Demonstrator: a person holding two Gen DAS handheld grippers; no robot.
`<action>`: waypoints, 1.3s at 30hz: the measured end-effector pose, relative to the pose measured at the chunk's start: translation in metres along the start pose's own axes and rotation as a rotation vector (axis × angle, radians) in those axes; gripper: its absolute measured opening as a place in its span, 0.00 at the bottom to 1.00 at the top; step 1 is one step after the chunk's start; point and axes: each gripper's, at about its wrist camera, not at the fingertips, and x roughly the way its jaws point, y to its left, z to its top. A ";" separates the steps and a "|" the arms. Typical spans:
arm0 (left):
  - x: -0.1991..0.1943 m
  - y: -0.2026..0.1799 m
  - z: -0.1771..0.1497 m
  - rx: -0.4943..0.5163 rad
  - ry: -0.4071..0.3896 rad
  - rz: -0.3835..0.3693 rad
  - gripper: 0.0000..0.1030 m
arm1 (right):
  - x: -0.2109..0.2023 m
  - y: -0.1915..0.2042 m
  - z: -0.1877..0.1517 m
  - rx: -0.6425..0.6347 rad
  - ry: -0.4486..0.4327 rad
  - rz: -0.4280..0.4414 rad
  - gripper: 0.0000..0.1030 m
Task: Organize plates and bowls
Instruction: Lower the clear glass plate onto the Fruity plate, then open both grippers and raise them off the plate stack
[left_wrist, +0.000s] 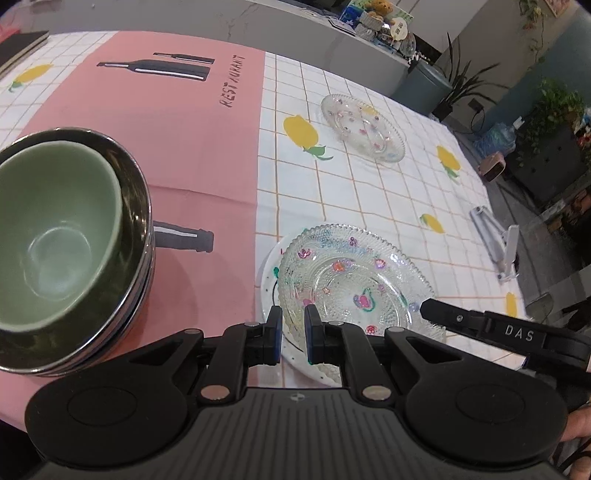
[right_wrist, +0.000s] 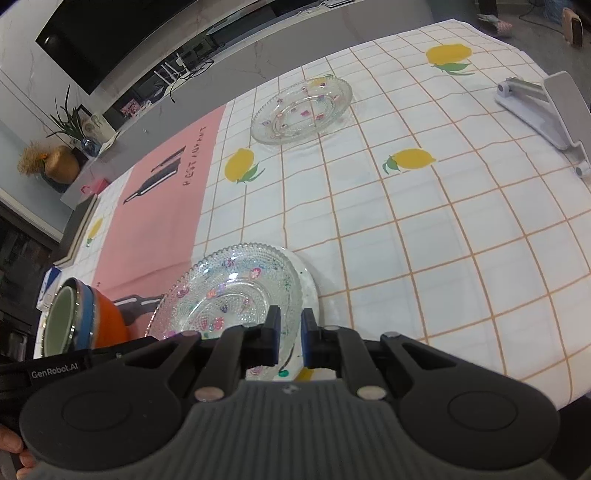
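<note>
A clear glass plate with coloured flowers lies on a white plate near the table's front edge; it also shows in the right wrist view. My left gripper is slightly open, its jaws either side of the plates' near-left rim without clamping. My right gripper is slightly open over the plates' near rim; one of its fingers shows at the glass plate's right rim. A green bowl sits nested in stacked steel bowls at left. A second glass plate lies farther back.
The table wears a white checked cloth with lemons and a pink panel. A white folding stand lies at the right edge. A dark book sits at the far left. Shelves and plants stand beyond.
</note>
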 end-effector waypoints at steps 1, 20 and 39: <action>0.000 -0.002 -0.001 0.011 -0.001 0.008 0.13 | 0.002 0.000 0.000 -0.005 0.000 -0.005 0.09; 0.013 -0.006 -0.002 0.073 0.001 0.086 0.09 | 0.018 0.015 -0.005 -0.128 -0.013 -0.098 0.09; 0.013 -0.009 0.000 0.100 -0.003 0.119 0.11 | 0.016 0.013 -0.009 -0.117 -0.050 -0.106 0.12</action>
